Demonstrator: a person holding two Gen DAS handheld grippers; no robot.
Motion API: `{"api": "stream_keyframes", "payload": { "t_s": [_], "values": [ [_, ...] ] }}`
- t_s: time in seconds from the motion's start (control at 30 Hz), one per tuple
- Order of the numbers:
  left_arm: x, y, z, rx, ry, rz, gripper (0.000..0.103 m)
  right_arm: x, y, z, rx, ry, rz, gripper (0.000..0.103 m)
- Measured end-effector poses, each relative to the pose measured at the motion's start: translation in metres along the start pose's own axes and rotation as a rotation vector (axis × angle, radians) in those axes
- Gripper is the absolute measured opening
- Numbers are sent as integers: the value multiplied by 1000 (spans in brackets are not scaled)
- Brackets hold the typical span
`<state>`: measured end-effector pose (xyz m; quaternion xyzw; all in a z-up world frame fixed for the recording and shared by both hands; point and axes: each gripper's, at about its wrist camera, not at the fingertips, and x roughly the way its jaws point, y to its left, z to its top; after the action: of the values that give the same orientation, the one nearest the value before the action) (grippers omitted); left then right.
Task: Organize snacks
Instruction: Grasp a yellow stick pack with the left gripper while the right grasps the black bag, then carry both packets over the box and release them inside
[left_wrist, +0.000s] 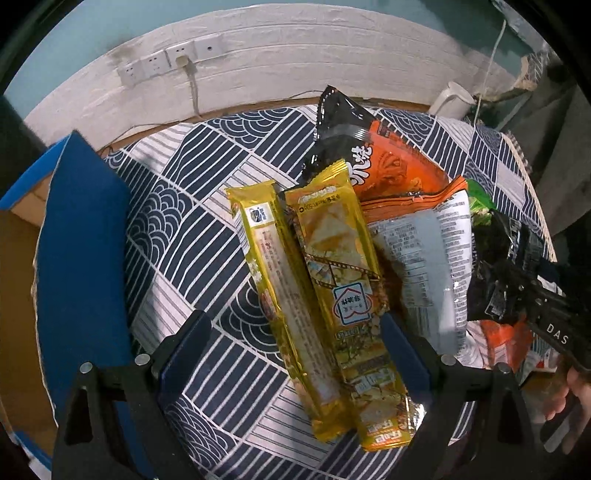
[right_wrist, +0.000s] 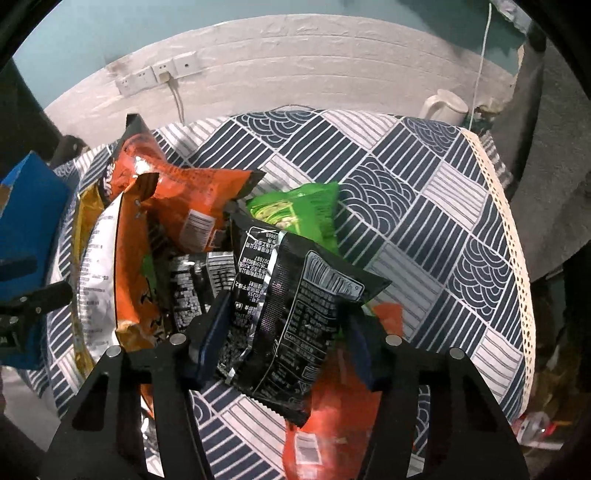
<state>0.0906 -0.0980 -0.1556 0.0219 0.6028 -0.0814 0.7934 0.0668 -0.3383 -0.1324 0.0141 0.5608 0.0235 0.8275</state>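
Observation:
Two long yellow snack packets (left_wrist: 291, 288) (left_wrist: 351, 295) lie side by side on the patterned cloth. My left gripper (left_wrist: 295, 332) stands open astride them, its left pad clear of them and its right pad (left_wrist: 402, 339) at the edge of the right packet. In the right wrist view a black snack packet (right_wrist: 291, 317) sits between the fingers of my right gripper (right_wrist: 286, 338), both pads against its sides. Around it lie orange packets (right_wrist: 184, 199), a green packet (right_wrist: 299, 214) and a white-backed packet (right_wrist: 99, 266). The left wrist view also shows the right gripper (left_wrist: 513, 284) on the black packet (left_wrist: 495, 251).
A blue cardboard box (left_wrist: 81, 236) stands open at the left edge of the table. A white kettle (right_wrist: 443, 107) sits at the far right by the wall, with wall sockets (right_wrist: 155, 75) and a cable behind. The cloth's lace edge (right_wrist: 517, 229) marks the table's right side.

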Motion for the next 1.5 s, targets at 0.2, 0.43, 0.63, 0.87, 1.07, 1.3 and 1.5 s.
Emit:
{"api": "stream_keyframes", "payload": {
  "t_s": [0.2, 0.43, 0.63, 0.87, 1.07, 1.3, 1.5],
  "values": [
    [-1, -11, -4, 9, -5, -7, 95, -11, -5, 2, -34, -8, 7, 58],
    [15, -27, 2, 31, 8, 22, 95, -25, -14, 3, -26, -31, 34, 58],
    [29, -22, 3, -6, 29, -8, 64, -25, -23, -1, 5, -24, 48, 58],
    [26, -22, 2, -4, 7, -57, 38, -25, -30, 0, 36, -20, 65, 58],
    [12, -21, -3, 4, 1, -93, 33, -33, -24, 1, -7, -35, 51, 58],
    [-17, -27, -6, 65, -61, -99, 32, -46, -19, 4, -41, -54, 46, 58],
    [-47, -28, -8, 116, -119, -86, 32, -58, -15, 6, -57, -72, 62, 58]
  ]
}}
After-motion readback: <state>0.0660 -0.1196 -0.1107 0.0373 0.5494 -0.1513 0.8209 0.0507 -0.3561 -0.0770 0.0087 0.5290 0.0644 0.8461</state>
